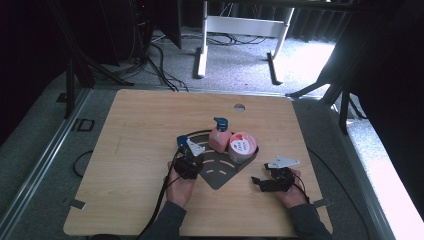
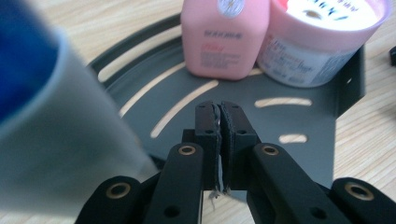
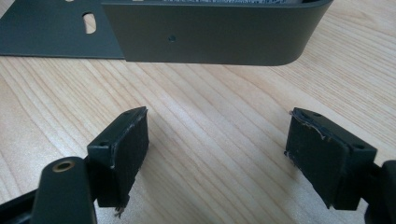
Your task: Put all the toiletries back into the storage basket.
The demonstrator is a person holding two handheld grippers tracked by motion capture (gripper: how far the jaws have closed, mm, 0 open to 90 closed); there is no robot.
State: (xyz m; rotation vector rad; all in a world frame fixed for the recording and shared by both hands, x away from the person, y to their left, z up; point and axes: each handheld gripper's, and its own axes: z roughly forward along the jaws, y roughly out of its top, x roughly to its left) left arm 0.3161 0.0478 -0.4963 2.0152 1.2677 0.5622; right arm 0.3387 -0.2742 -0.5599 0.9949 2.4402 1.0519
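A dark grey slotted tray (image 1: 218,175) lies on the wooden table. At its far side stand a pink bottle (image 1: 219,139) with a blue pump top and a pink-lidded jar (image 1: 241,147). My left gripper (image 1: 192,159) sits at the tray's left part. In the left gripper view its jaws (image 2: 219,119) are shut together with nothing between them, pointing over the tray (image 2: 303,121) at the pink bottle (image 2: 224,42) and the jar (image 2: 322,42). A blue-topped pale container (image 2: 51,135) stands close on its left. My right gripper (image 3: 217,154) stands open over bare wood, facing the tray's rounded wall (image 3: 210,37).
The blue-topped container (image 1: 181,141) stands at the tray's left edge beside my left hand. My right gripper (image 1: 261,183) rests on the table right of the tray. A round hole (image 1: 239,107) is in the table near its far edge. Cables lie on the floor beyond.
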